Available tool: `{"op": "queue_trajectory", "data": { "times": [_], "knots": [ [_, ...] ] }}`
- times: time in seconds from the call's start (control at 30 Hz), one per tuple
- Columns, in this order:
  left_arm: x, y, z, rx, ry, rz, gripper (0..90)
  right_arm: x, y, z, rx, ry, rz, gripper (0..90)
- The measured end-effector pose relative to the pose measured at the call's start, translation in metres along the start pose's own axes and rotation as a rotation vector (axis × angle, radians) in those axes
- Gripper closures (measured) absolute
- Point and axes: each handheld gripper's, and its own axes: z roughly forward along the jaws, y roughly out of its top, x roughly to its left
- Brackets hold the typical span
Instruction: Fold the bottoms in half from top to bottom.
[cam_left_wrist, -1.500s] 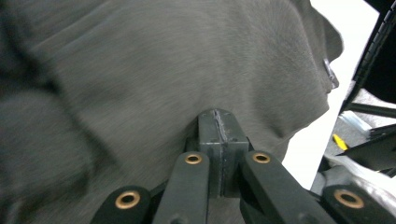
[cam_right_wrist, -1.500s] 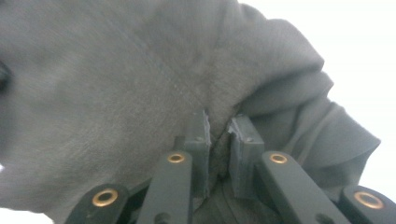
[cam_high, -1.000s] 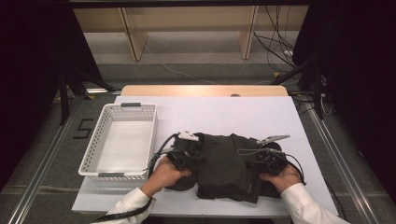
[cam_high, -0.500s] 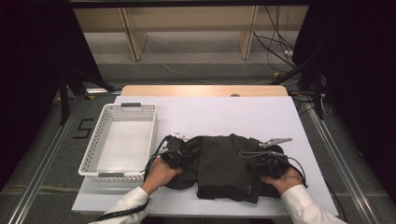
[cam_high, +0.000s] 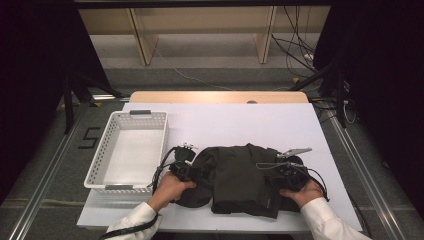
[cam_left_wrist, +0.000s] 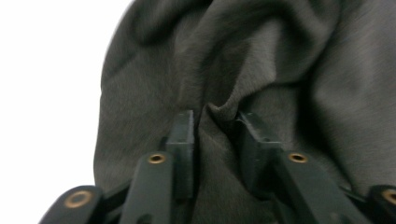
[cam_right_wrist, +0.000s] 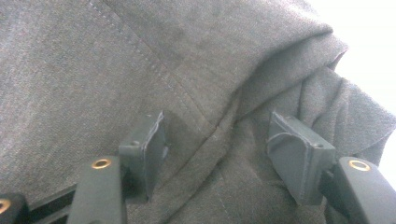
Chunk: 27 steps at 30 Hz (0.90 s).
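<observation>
A dark grey garment (cam_high: 240, 182) lies folded near the front edge of the white table (cam_high: 240, 125). My left gripper (cam_high: 199, 172) sits at the garment's rounded left edge. In the left gripper view its jaws (cam_left_wrist: 217, 126) have just been opening and stand a little apart, with a raised ridge of the cloth (cam_left_wrist: 219, 116) between them. My right gripper (cam_high: 278, 171) rests on the garment's right side. In the right gripper view its jaws (cam_right_wrist: 217, 135) stand wide apart over a stitched fold (cam_right_wrist: 219, 126), and the pads (cam_right_wrist: 299, 149) do not squeeze it.
A white perforated basket (cam_high: 165, 135) with nothing in it stands at the table's left, close to my left hand. Bare tabletop stretches behind the garment. Wooden shelf legs (cam_high: 142, 37) and cables (cam_high: 300, 50) lie beyond the far edge.
My left hand has sunk a little toward the table and drawn nearer the front, and the garment's left edge has settled into a rounded bulge. The right hand has stayed put.
</observation>
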Motion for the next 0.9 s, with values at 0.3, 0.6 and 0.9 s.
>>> {"op": "queue_trajectory", "data": {
  "times": [0.3,0.6,0.9],
  "knots": [
    [-0.041,0.028,-0.017,-0.116,-0.061,0.099,85.7,0.001,0.007,-0.020,-0.066,0.001,0.012,52.1],
    [-0.029,0.050,0.023,-0.112,-0.007,0.035,89.2,-0.008,0.030,-0.026,-0.186,-0.033,0.015,77.9],
    [-0.003,0.032,0.050,-0.034,0.042,-0.034,89.4,-0.016,0.025,0.025,0.006,-0.037,0.010,90.0]
  ]
}}
